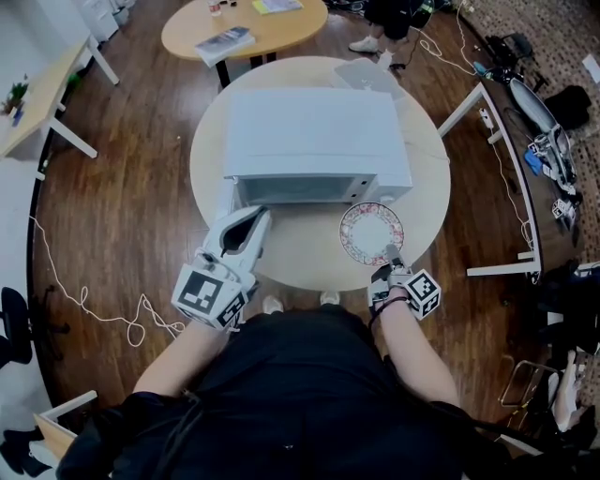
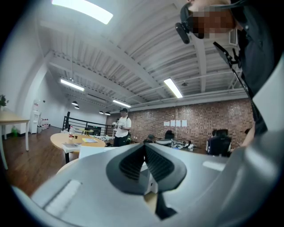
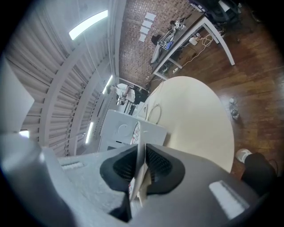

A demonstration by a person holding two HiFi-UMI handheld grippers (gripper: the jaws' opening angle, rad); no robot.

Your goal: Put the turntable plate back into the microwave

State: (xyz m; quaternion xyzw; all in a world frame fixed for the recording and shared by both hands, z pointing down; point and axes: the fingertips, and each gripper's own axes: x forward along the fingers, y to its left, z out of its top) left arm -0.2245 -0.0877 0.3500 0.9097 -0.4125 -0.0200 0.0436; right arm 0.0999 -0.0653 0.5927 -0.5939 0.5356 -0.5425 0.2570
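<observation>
A white microwave (image 1: 314,131) stands on the round cream table (image 1: 309,255), its dark opening (image 1: 300,190) facing me. The turntable plate (image 1: 371,232), glass with a reddish patterned rim, hovers over the table in front of the microwave's right end. My right gripper (image 1: 392,253) is shut on its near edge. In the right gripper view the plate (image 3: 136,131) stands edge-on between the pads, with the right gripper (image 3: 141,148) pointing at the microwave (image 3: 117,128). My left gripper (image 1: 258,217) is by the microwave's front left corner; the left gripper (image 2: 143,146) has its jaws together with nothing seen between them.
A clear container (image 1: 366,75) sits on the table behind the microwave. A second round table (image 1: 244,23) with a book (image 1: 225,42) stands beyond. Desks flank the space at left (image 1: 37,94) and right (image 1: 497,141). A cable (image 1: 94,309) trails on the wooden floor.
</observation>
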